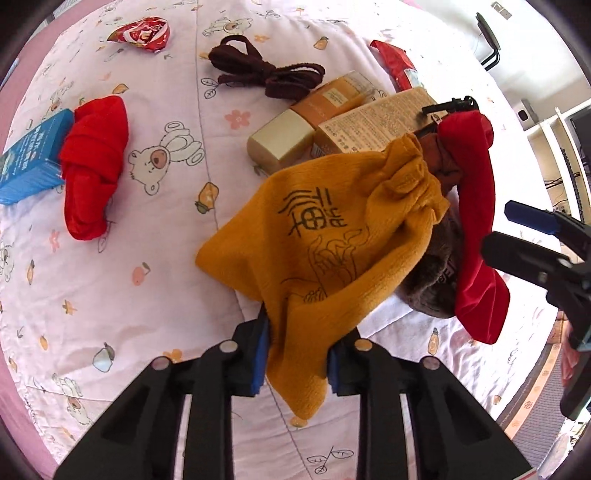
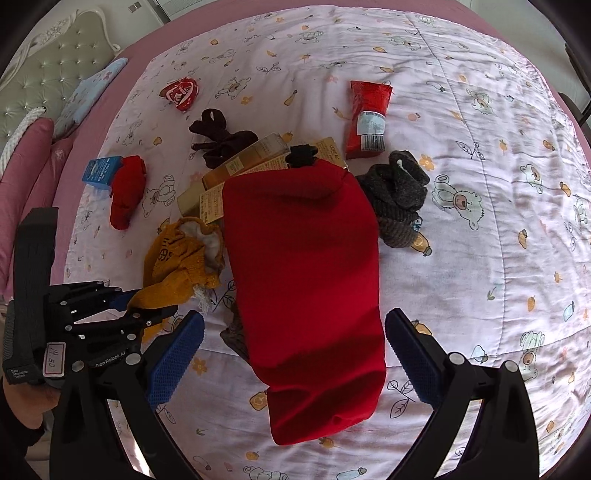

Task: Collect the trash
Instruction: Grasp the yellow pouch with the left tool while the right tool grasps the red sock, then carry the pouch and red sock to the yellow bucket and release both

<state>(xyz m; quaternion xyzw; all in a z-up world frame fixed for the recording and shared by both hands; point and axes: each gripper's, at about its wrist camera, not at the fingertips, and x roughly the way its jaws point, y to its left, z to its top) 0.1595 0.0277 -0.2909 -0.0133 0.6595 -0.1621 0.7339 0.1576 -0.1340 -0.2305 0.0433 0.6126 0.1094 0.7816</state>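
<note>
My left gripper (image 1: pixel 297 354) is shut on the bottom edge of an orange drawstring pouch (image 1: pixel 325 236) and holds it over the bed; it also shows in the right wrist view (image 2: pixel 177 258). My right gripper (image 2: pixel 293 350) is open, its blue pads on either side of a red drawstring pouch (image 2: pixel 306 280) lying on the quilt. Trash lies around: a crumpled red wrapper (image 1: pixel 142 33), a long red packet (image 2: pixel 369 118), tan cosmetic boxes (image 1: pixel 332 122) and a blue box (image 1: pixel 31 155).
A red sock bundle (image 1: pixel 92 166), a dark brown sock knot (image 1: pixel 262 72) and a grey sock bundle (image 2: pixel 399 199) lie on the printed quilt (image 2: pixel 480 258). Pink pillows and a headboard (image 2: pixel 48 70) are at the far left. The bed edge is at the right in the left wrist view.
</note>
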